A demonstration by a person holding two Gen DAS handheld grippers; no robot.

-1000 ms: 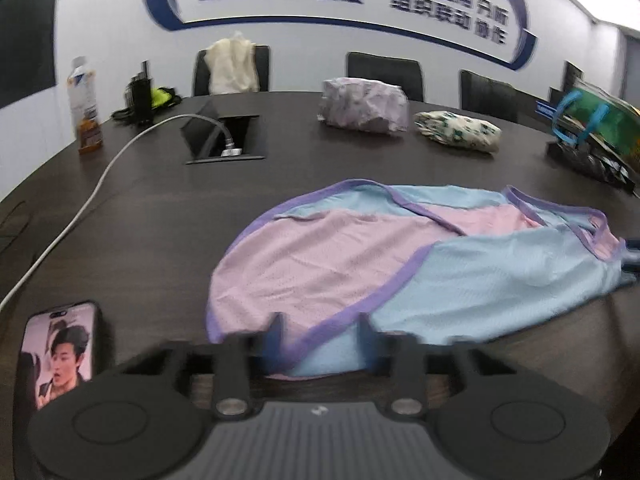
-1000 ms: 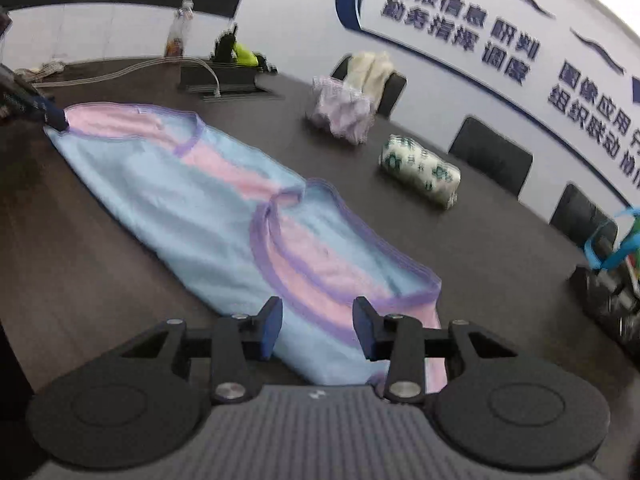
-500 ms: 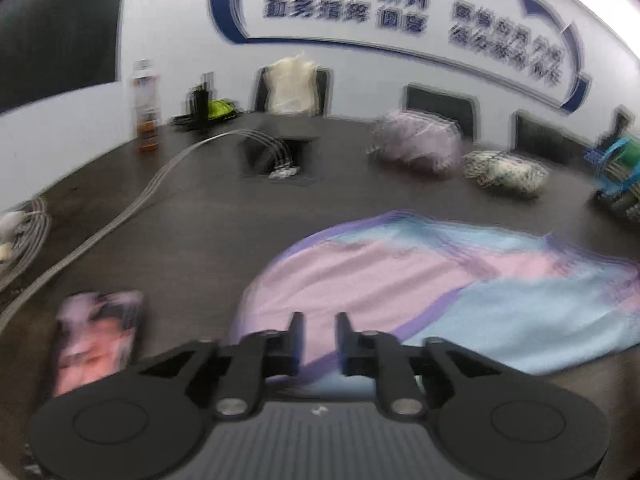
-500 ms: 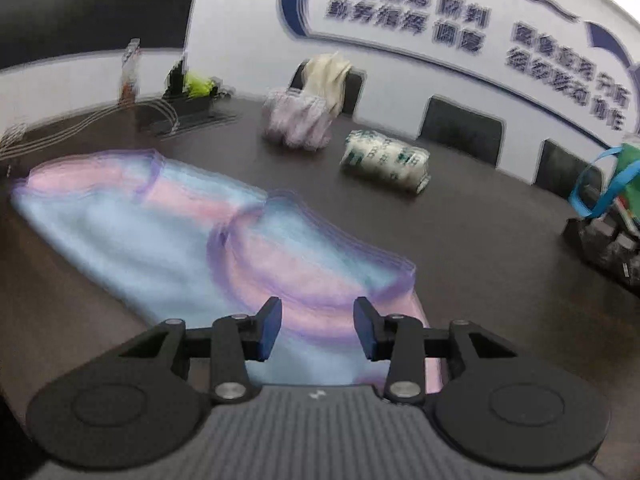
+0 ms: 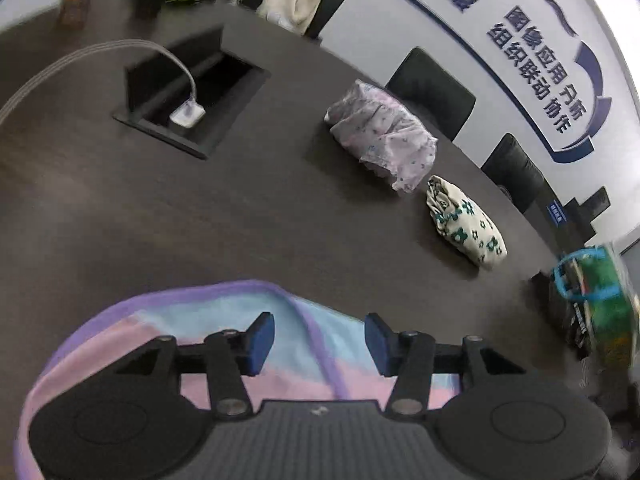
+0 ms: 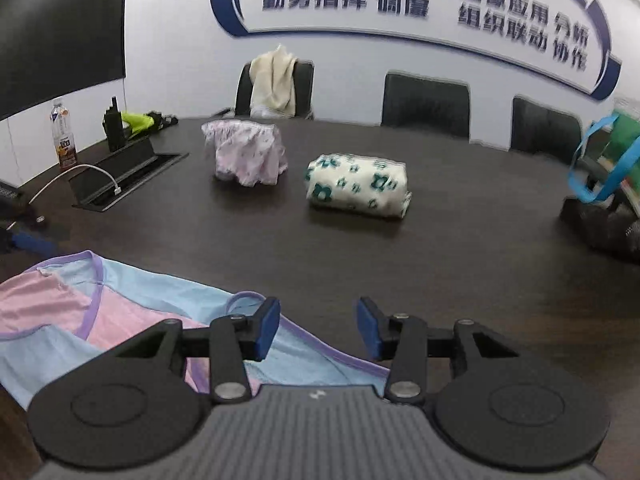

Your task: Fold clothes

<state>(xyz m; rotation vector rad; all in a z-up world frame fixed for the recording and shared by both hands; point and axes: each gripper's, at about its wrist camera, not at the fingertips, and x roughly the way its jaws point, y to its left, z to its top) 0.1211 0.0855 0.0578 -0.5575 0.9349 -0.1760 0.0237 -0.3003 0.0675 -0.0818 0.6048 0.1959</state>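
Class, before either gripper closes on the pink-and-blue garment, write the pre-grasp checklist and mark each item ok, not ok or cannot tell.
1. Left gripper open: ok.
2. Right gripper open: ok.
3. Pink-and-blue garment lying spread on the table, free of both grippers: ok.
4. Purple hem between the left gripper's jaws: ok, it runs through the gap.
5. Garment edge between the right gripper's jaws: cannot tell; the edge passes low in the gap.
6. Floral roll and pink bundle away from the garment: ok.
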